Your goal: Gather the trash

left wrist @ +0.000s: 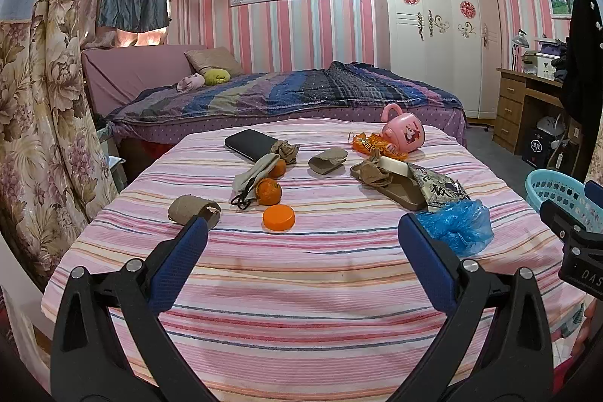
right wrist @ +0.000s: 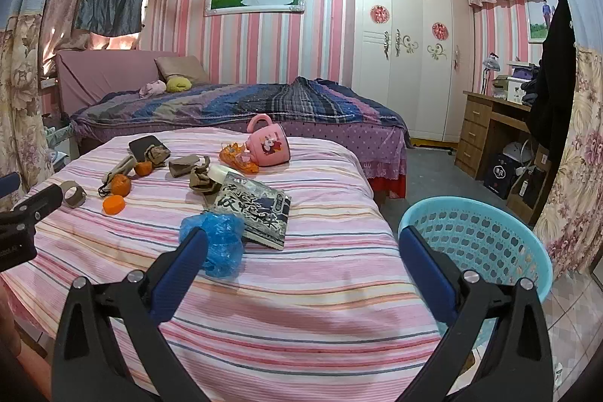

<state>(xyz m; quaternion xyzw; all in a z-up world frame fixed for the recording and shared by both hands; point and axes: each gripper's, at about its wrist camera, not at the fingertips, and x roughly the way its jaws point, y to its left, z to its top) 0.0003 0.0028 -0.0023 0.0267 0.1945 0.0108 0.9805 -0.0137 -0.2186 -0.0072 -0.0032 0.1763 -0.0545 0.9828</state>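
Trash lies spread on a pink striped bedspread (left wrist: 301, 270): a cardboard tube (left wrist: 192, 210), a flattened tube (left wrist: 327, 161), crumpled brown paper (left wrist: 286, 151), an orange wrapper (left wrist: 371, 145), a printed packet (left wrist: 439, 189) and a crumpled blue plastic bag (left wrist: 458, 226). My left gripper (left wrist: 301, 225) hovers open over the bed's near part, its left finger by the cardboard tube. My right gripper (right wrist: 303, 236) is open too, with the blue bag (right wrist: 218, 240) just beyond its left finger and a light blue basket (right wrist: 478, 236) behind its right finger, off the bed's right side.
Also on the bed are an orange lid (left wrist: 279, 218), tangerines (left wrist: 268, 191), a black flat case (left wrist: 250, 144), a tan tray (left wrist: 407, 196) and a tipped pink cup (left wrist: 403, 134). A second bed (left wrist: 286, 93), a white wardrobe (left wrist: 433, 36) and a wooden desk (left wrist: 520, 100) stand behind.
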